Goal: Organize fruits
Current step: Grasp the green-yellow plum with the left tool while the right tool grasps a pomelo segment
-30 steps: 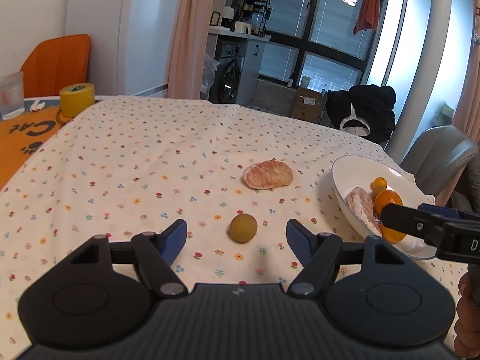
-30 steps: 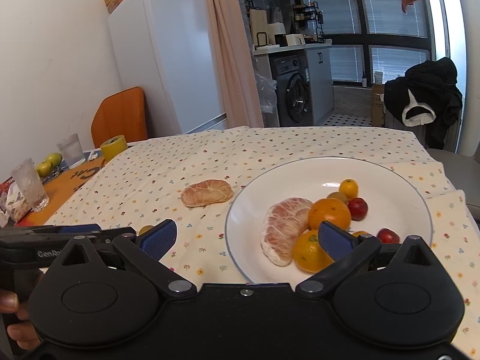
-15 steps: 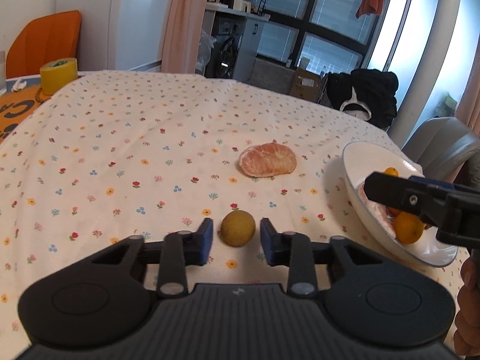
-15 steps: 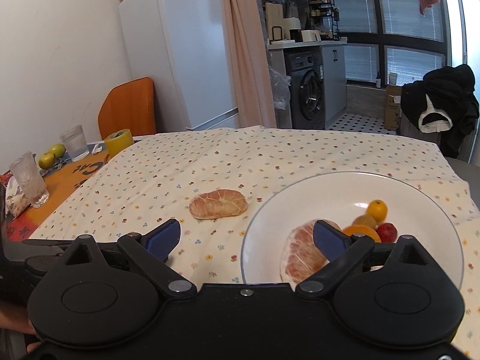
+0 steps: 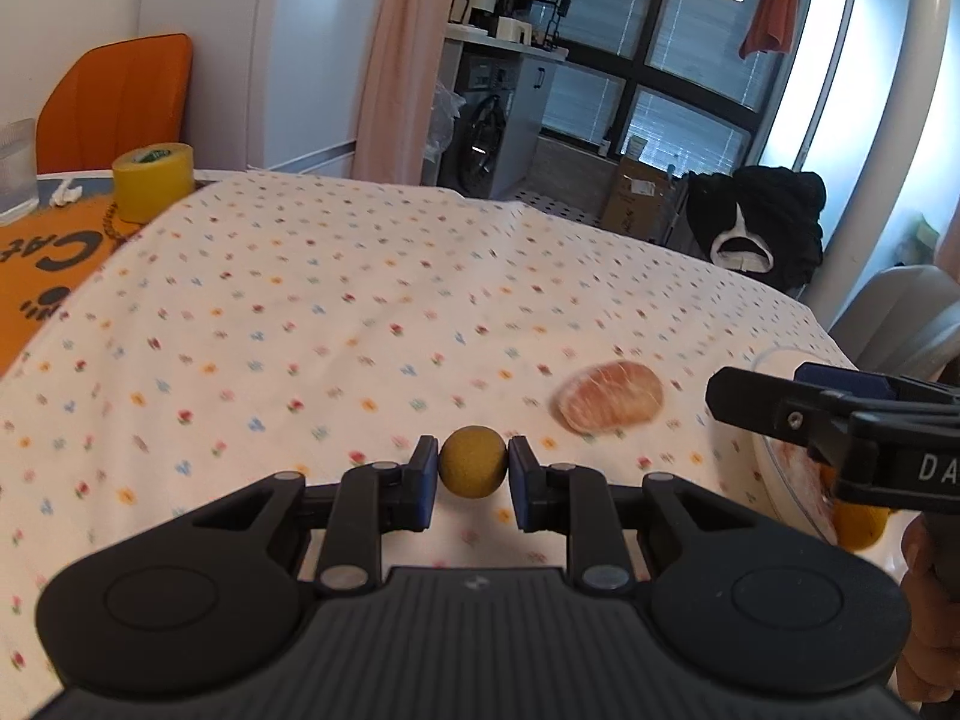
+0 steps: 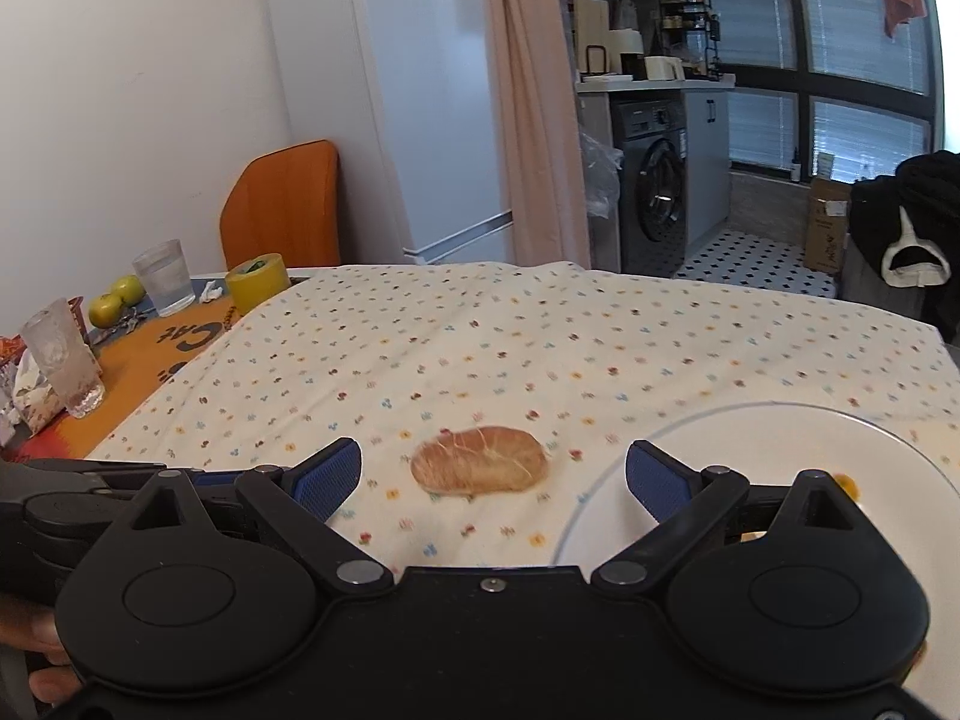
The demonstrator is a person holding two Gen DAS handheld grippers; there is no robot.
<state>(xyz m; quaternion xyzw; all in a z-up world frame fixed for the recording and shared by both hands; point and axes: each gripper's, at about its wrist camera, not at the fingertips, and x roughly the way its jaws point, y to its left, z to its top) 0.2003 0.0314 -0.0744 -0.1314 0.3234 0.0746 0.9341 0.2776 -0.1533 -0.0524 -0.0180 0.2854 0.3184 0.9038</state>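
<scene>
In the left wrist view my left gripper [image 5: 472, 471] is shut on a small round olive-yellow fruit [image 5: 472, 462], both blue pads against its sides, just above the floral tablecloth [image 5: 360, 312]. A peeled citrus half [image 5: 609, 399] lies on the cloth to the right of it. The right gripper [image 5: 798, 405] reaches in from the right over the white plate [image 5: 780, 474]. In the right wrist view my right gripper [image 6: 492, 477] stands open, with the peeled citrus half [image 6: 479, 468] on the cloth ahead between its fingers. The white plate [image 6: 750, 444] sits at the right, its fruits mostly hidden.
A yellow tape roll [image 5: 153, 177], a glass [image 6: 165, 277], two green apples [image 6: 117, 300] and a frosted tumbler [image 6: 63, 357] stand on the orange mat at the far left. An orange chair [image 6: 282, 204] stands behind the table, a grey chair [image 5: 900, 318] at the right.
My left gripper closed onto the small olive-yellow fruit and lifted slightly. The right gripper swung left, away from the plate's fruits, bringing the peeled citrus half between its open fingers.
</scene>
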